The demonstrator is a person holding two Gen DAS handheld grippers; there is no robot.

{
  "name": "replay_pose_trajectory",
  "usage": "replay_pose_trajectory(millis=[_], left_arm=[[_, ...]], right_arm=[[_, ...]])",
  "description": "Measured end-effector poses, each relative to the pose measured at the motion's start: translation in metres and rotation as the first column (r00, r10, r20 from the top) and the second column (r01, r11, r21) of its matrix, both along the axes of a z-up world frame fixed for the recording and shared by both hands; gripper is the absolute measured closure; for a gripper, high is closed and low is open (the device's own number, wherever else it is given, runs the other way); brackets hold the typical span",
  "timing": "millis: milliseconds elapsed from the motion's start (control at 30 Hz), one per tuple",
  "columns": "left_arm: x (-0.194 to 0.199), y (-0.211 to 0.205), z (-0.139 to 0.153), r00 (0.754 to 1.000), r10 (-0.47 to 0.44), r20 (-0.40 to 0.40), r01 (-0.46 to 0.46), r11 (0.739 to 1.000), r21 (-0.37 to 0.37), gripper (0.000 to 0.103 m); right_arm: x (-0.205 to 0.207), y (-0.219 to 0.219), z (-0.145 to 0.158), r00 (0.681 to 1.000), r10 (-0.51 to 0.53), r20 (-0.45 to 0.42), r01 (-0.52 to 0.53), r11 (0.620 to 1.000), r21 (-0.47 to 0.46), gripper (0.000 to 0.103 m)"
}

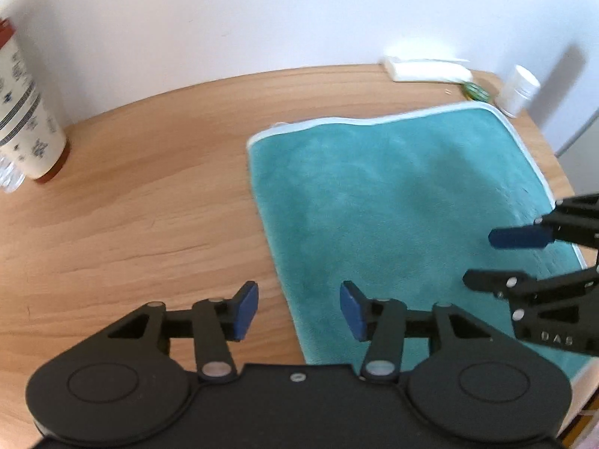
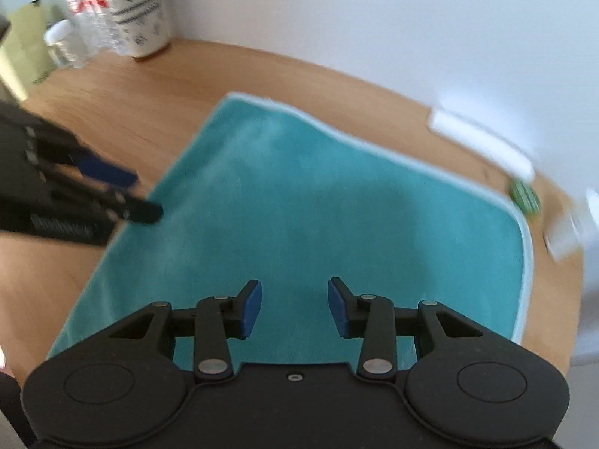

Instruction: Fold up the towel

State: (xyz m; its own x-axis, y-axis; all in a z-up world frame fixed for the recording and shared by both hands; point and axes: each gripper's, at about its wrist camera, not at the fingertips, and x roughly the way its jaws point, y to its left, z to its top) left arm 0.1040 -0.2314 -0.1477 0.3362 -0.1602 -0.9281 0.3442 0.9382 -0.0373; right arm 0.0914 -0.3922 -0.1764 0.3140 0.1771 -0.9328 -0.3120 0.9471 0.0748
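Blue-padded left gripper (image 1: 299, 310) over plush teal towel (image 1: 393, 202).

towel (image 1: 393, 202): teal, pale edging
counter (image 1: 131, 205): light wood grain
canister (image 1: 26, 112) left of towel: cream, dark print, red-brown base
claw pads (image 1: 247, 310): blue

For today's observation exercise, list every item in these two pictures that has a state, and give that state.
towel: lying flat on the table, held by neither gripper
left gripper: open, nothing between the pads, over the towel's edge
right gripper: open, empty, above the towel
patterned cup: upright
white bottle: upright, capped
clear plastic bottle: upright
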Motion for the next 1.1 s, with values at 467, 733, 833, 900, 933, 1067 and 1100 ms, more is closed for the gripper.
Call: replay_pose_trajectory(millis=[467,733,833,900,933,1067,1100], left_arm=[[-0.034,-0.008,0.006,0.999,0.035,0.002,-0.035,0.997,0.067,0.003],[-0.070,-0.020,0.012,0.996,0.083,-0.028,-0.081,0.994,0.068,0.000],[-0.083,-0.021,0.017,0.991,0.131,-0.013,-0.129,0.989,0.076,0.000],[-0.092,-0.021,0.022,0.987,0.161,-0.012,-0.160,0.985,0.060,0.000],[-0.094,-0.021,0.024,0.986,0.167,-0.014,-0.166,0.984,0.059,0.000],[-0.107,-0.019,0.027,0.980,0.192,-0.054,-0.186,0.978,0.092,0.000],[-0.111,-0.019,0.027,0.979,0.194,-0.058,-0.188,0.977,0.096,0.000]], right_arm=[[-0.040,-0.021,0.001,0.985,-0.170,-0.024,0.171,0.985,0.036,0.044],[-0.070,-0.043,0.016,0.988,-0.151,0.015,0.151,0.988,0.019,0.023],[-0.087,-0.058,0.026,0.979,-0.199,0.046,0.198,0.980,0.018,0.017],[-0.096,-0.067,0.031,0.970,-0.237,0.048,0.237,0.971,0.016,0.013],[-0.099,-0.072,0.034,0.969,-0.245,0.043,0.244,0.969,0.035,0.013],[-0.111,-0.084,0.041,0.968,-0.249,0.031,0.247,0.968,0.054,0.012],[-0.114,-0.086,0.042,0.968,-0.250,0.032,0.248,0.967,0.054,0.012]])
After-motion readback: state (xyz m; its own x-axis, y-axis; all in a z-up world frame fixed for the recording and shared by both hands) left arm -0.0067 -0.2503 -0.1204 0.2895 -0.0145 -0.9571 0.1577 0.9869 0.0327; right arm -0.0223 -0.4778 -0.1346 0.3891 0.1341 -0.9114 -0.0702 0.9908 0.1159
